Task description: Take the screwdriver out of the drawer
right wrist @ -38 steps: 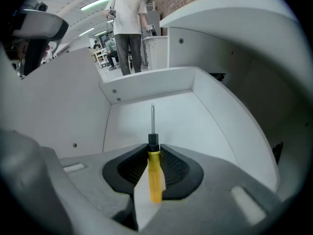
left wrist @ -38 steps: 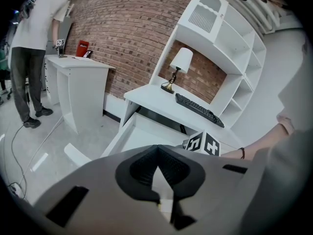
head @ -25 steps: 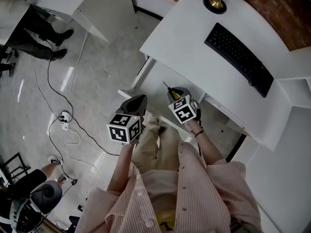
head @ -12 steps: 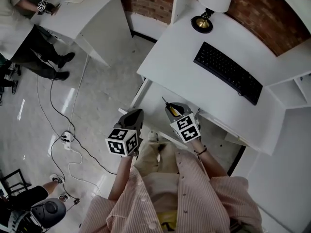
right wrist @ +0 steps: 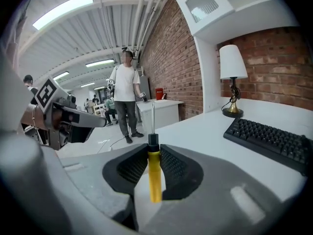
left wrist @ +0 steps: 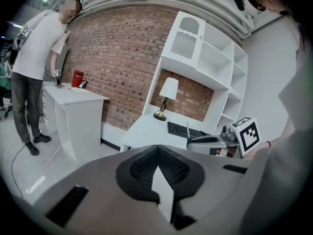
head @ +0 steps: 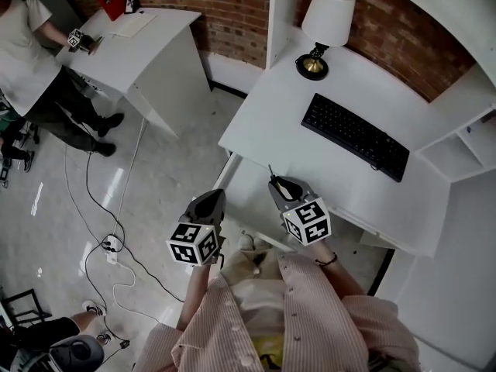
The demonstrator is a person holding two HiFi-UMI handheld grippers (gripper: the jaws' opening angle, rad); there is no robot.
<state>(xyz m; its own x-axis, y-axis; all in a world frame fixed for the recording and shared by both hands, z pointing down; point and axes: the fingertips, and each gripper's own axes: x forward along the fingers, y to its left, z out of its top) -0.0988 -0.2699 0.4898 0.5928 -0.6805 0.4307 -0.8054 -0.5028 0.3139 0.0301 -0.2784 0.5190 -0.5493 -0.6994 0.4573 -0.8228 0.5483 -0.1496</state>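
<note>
Forearms (head: 195, 289) reach forward from my striped sleeves (head: 310, 308), side by side in front of the desk (head: 287, 122), and both claws point ahead and a little downward. My right claw (head: 276, 183) hangs over the pulled-out drawer (head: 242, 175) at the desk's near edge, its jaws pinching the screwdriver (right wrist: 154, 173) by the handle. The tool lies in line with the jaws: the handle sits between the ribbed pads (right wrist: 131, 168) and the shaft sticks out past the tips toward the desktop. The handle is yellow, capped by a black collar, and the shaft is thin bare metal. My left claw (head: 211, 201) hovers just beside the right one, apart from it, jaws pressed together with nothing between them.
</note>
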